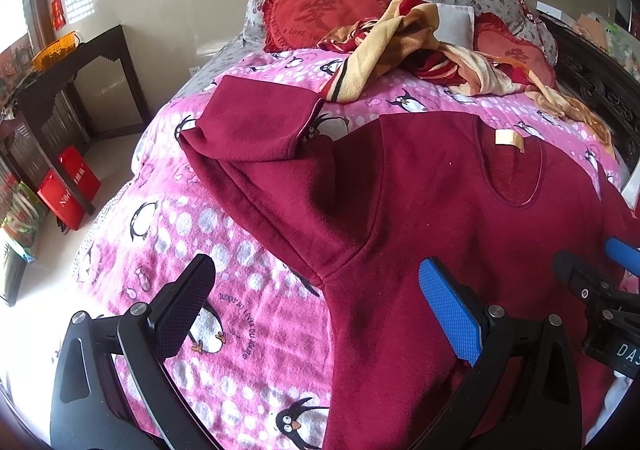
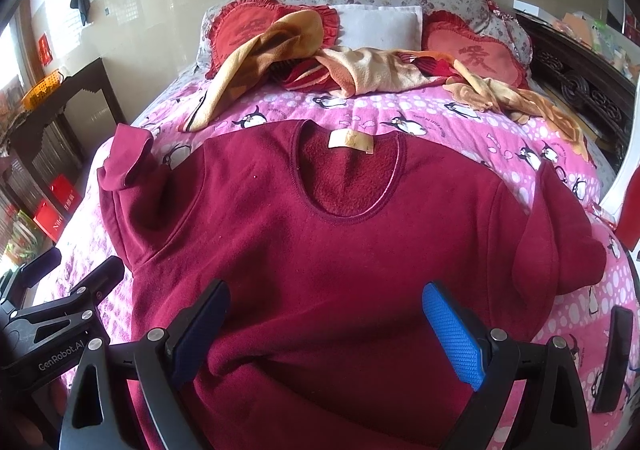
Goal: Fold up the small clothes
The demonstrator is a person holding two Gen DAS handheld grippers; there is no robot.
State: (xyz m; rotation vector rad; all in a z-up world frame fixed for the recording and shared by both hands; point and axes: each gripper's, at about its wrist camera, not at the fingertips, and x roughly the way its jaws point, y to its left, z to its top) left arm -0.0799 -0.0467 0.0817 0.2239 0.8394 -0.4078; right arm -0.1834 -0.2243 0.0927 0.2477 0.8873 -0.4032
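A dark red fleece sweater (image 2: 320, 234) lies spread flat on the pink penguin bedspread (image 2: 472, 126), collar and label away from me. Its left sleeve (image 1: 256, 122) is bent back on itself at the cuff, and its right sleeve (image 2: 560, 234) is folded in beside the body. My left gripper (image 1: 316, 306) is open, hovering over the sweater's left armpit and side edge. My right gripper (image 2: 326, 326) is open above the sweater's lower middle. Neither holds anything. The sweater also shows in the left wrist view (image 1: 440, 218).
A yellow and red blanket (image 2: 360, 70) lies crumpled beyond the collar, in front of red heart pillows (image 2: 476, 54). A black phone (image 2: 612, 358) lies on the bedspread at the right. The bed's left edge drops to the floor by a dark table (image 1: 80, 90).
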